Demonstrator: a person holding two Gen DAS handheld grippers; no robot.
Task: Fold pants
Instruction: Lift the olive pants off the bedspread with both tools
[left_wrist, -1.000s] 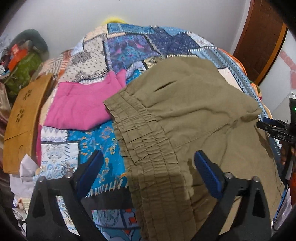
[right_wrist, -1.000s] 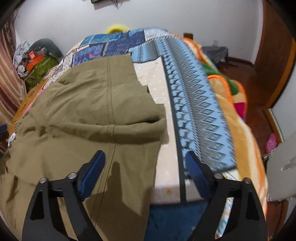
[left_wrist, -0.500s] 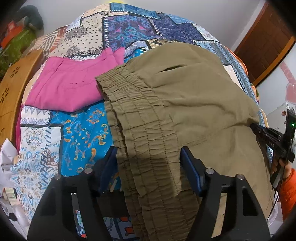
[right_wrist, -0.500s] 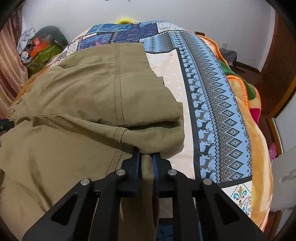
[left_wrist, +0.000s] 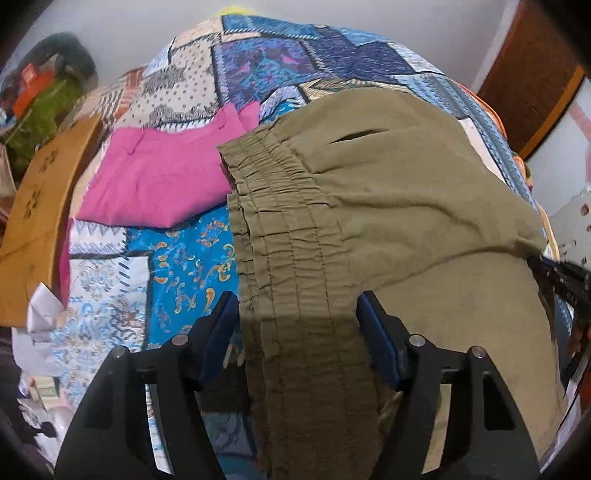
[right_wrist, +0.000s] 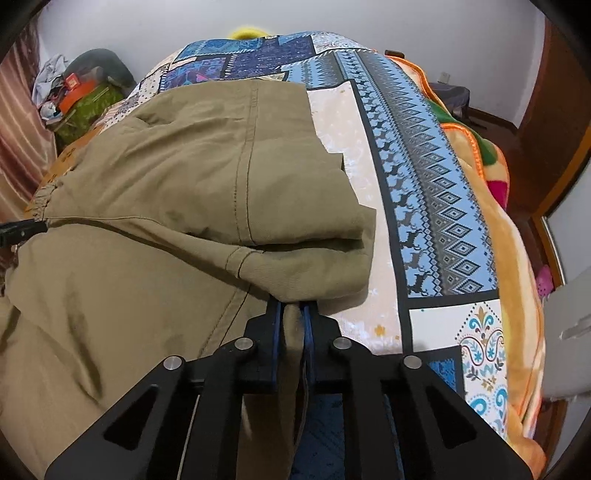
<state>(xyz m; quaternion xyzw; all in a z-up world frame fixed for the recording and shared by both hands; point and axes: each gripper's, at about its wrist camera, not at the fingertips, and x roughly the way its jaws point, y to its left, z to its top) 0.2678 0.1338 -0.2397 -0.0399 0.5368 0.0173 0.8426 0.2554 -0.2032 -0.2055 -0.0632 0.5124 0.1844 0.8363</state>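
Observation:
Olive pants (left_wrist: 388, 206) lie folded on the patterned bed, their elastic waistband (left_wrist: 291, 258) toward the left gripper. My left gripper (left_wrist: 295, 314) is open, its blue-padded fingers either side of the waistband, which runs between them. In the right wrist view the pants (right_wrist: 184, 177) spread left, and my right gripper (right_wrist: 293, 314) is shut on their folded fabric at the near right corner. The right gripper also shows at the right edge of the left wrist view (left_wrist: 557, 277).
A folded pink garment (left_wrist: 159, 181) lies left of the pants on the quilt (left_wrist: 280, 62). A wooden board (left_wrist: 40, 210) and clutter sit at the bed's left. An orange blanket (right_wrist: 498, 229) drapes the right edge. A brown door (left_wrist: 532, 70) stands far right.
My right gripper closed on the pants' fold a second ago and still holds it. My left gripper moved forward over the waistband and its fingers narrowed around it.

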